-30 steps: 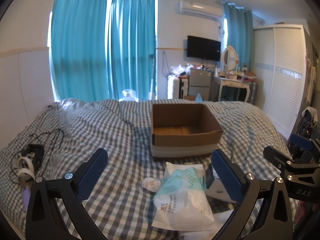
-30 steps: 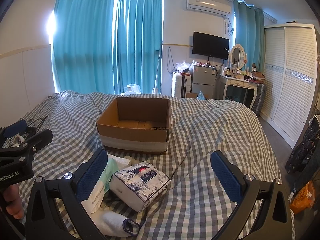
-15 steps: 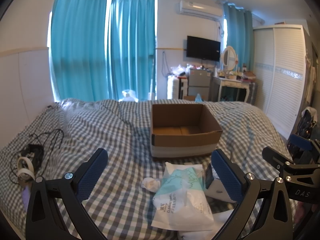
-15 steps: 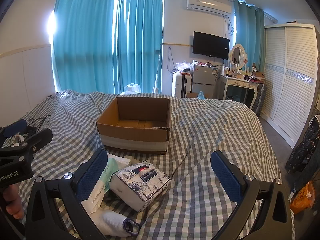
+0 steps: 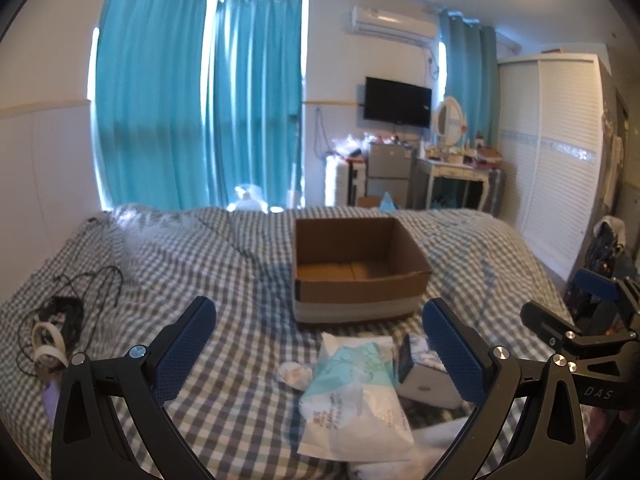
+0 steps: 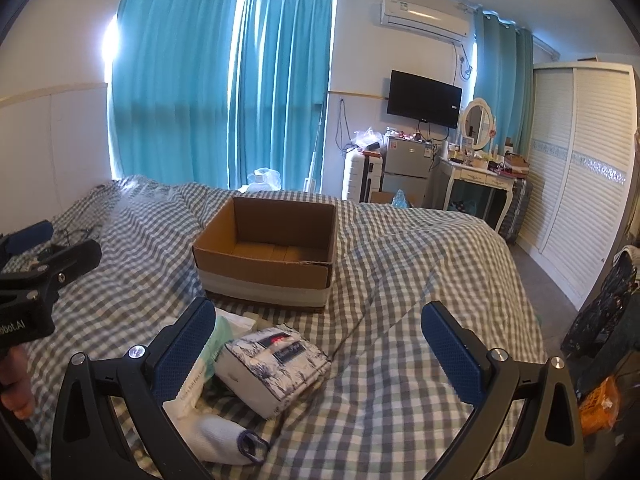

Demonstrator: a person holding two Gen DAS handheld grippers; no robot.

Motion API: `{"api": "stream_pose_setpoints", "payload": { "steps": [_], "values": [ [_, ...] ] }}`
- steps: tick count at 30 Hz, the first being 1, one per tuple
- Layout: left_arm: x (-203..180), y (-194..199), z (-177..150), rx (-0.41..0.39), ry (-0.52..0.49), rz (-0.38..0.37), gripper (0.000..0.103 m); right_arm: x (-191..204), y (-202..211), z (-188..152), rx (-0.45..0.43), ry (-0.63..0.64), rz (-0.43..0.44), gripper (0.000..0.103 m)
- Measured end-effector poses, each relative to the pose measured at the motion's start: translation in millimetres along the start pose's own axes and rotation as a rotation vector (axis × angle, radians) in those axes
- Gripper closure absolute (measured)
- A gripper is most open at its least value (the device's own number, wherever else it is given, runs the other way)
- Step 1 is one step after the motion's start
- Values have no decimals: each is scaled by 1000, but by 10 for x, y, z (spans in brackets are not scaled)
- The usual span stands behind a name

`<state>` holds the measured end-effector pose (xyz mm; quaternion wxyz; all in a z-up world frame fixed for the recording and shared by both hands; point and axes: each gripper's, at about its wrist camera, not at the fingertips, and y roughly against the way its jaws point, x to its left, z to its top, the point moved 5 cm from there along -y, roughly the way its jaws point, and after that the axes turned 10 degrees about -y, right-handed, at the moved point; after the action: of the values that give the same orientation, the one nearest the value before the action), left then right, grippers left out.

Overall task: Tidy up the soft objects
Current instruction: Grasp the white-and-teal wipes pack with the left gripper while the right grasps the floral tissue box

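Start, nothing packed: left gripper and right gripper both spread, empty; wipes pack below the left; box ahead (next, probably: clamp pack).

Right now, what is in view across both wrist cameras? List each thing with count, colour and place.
cardboard box: one, brown, white band, mid-bed, nothing visible inside
wipes pack: one, white and mint, before the box
tissue pack: one, white with blue floral print, right of the wipes
sock: one, white, nearest
small wad: one, white, left of the wipes
headphones: one, white, with black cables, bed's left edge
bedspread: grey-white check
left tongs: open, blue pads
right tongs: open, blue pads
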<state>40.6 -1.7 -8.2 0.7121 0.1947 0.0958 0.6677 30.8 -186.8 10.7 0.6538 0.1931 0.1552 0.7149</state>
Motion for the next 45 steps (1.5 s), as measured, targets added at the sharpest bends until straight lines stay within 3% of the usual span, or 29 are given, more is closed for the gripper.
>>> {"api": "stream_pose_setpoints", "payload": {
  "steps": [5,10,14,18,24,26,27,29,35,38,40,41,45],
  "values": [
    [-176,-262,-251,146,-67,-51,0,-77,-101,-159,55,9,-13,0],
    [-305,-641,-622,292,-40,-123,0,-100,-342,-390,141,17,-16,0],
    [-413,-870,-784,335,-77,-112,0,-73,-490,-549,187,26,-12,0],
    [-459,-1023,-933,407,-49,-174,2,-43,-568,-631,209,36,-10,0],
    [-471,-1041,-1027,429,-20,-230,46,31,-629,-670,226,55,-3,0],
    [-450,-1018,-1022,421,-7,-244,67,55,-651,-675,231,62,3,0],
    [-438,-1004,-1011,417,-2,-250,72,60,-658,-676,235,65,8,0],
    [-401,-983,-973,405,10,-250,94,100,-695,-666,241,74,21,0],
    [-219,-918,-843,373,36,-223,95,277,-927,-650,276,112,59,1],
    [-151,-923,-830,367,47,-221,95,349,-1066,-701,317,121,85,17],
    [-127,-915,-819,364,45,-219,95,384,-1131,-756,345,121,103,36],
    [-122,-906,-815,359,44,-219,95,393,-1142,-768,351,117,114,39],
    [-108,-873,-751,337,42,-217,95,435,-1117,-805,366,135,146,69]
  ]
}}
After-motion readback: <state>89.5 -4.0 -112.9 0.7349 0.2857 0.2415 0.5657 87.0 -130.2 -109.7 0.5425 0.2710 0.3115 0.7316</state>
